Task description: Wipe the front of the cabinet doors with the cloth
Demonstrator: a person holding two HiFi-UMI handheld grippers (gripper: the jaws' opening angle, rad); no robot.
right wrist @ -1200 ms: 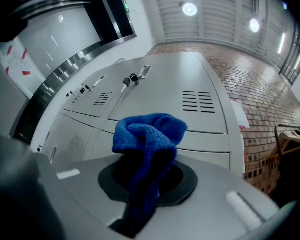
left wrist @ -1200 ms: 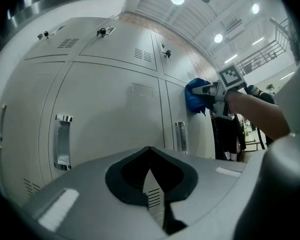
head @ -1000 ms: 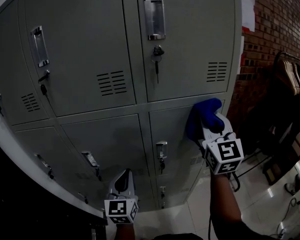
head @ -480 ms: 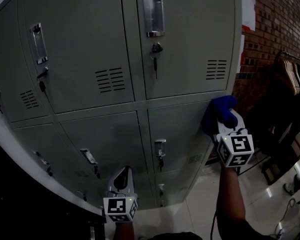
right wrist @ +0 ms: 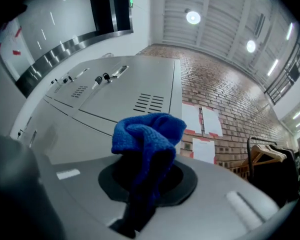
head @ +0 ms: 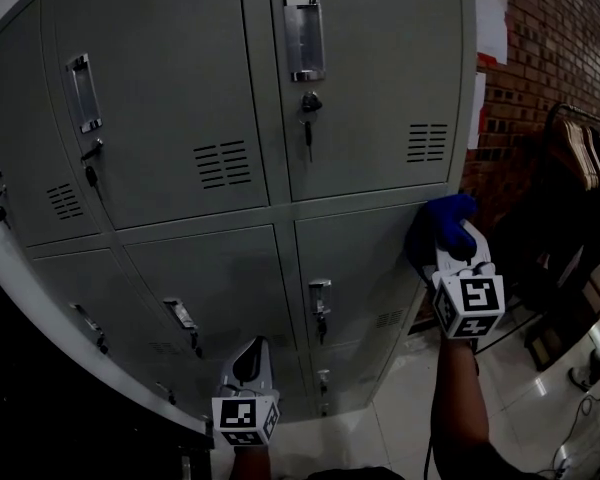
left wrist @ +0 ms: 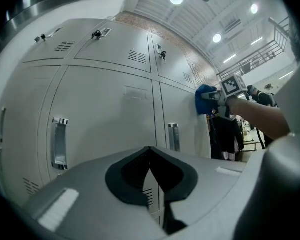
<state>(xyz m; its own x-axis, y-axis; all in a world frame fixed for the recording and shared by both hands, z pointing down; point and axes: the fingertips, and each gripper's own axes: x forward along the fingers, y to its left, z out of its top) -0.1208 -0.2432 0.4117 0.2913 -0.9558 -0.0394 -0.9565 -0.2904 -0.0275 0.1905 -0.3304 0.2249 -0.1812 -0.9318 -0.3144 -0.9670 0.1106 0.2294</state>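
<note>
The right gripper pinched the one blue cloth, a nubby, bunched wad, against the right edge of a grey cabinet door. The second gripper, the left gripper, hung lower, jaws pressed together, empty.

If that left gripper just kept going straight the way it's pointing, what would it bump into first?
Most likely the grey cabinet front, near the seam between two doors, beside a metal handle. Nothing nearer shows ahead of the left gripper, though depth is unclear.
</note>
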